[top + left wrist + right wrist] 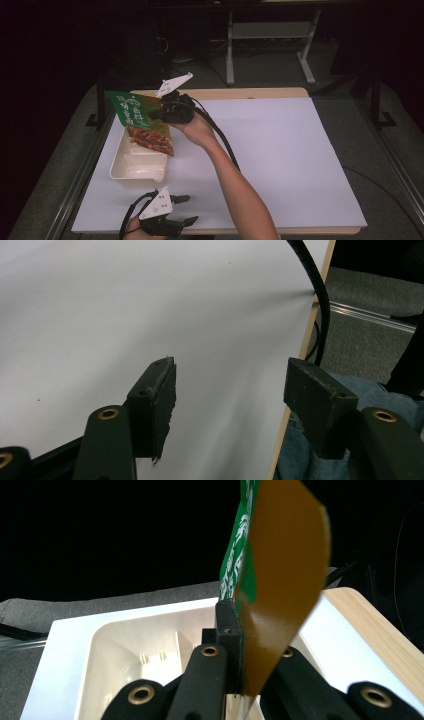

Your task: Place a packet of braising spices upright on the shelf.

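R claw (156, 114) clamps green/brown printed pouch (131, 109) over white tray (136, 164); L claw (186, 209) wide open, empty.

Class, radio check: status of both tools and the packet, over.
Right tool shut on green packet, held above white tray. Left tool open, idle at near table edge. Nothing blocking.

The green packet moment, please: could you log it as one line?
right gripper: shut on green packet, above white tray | left gripper: open, idle near table edge
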The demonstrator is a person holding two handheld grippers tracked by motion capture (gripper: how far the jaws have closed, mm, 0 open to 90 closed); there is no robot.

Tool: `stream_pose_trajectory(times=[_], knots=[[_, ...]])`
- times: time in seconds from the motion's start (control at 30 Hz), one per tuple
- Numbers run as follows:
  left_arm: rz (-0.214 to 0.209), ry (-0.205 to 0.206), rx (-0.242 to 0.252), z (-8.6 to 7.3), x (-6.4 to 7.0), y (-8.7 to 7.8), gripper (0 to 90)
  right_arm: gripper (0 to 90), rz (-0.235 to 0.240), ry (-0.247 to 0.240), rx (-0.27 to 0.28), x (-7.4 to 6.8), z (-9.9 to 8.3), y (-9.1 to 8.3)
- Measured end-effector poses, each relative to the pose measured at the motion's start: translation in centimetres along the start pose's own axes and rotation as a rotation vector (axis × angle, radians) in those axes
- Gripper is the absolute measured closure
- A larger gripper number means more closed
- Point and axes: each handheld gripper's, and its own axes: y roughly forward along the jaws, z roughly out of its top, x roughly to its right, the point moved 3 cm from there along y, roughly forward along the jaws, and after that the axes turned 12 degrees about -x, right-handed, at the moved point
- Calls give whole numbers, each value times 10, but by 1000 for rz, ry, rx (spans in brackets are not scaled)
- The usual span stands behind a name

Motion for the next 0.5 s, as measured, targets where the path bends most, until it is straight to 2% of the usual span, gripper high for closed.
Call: stream_pose_trajectory(times=[0.23, 0.5], knots=[[5, 1, 3, 0, -2, -1, 370, 898, 13, 13, 14, 2, 2, 5], [7, 5, 3, 0, -3, 0, 365, 898, 19, 7, 16, 0, 4, 7]])
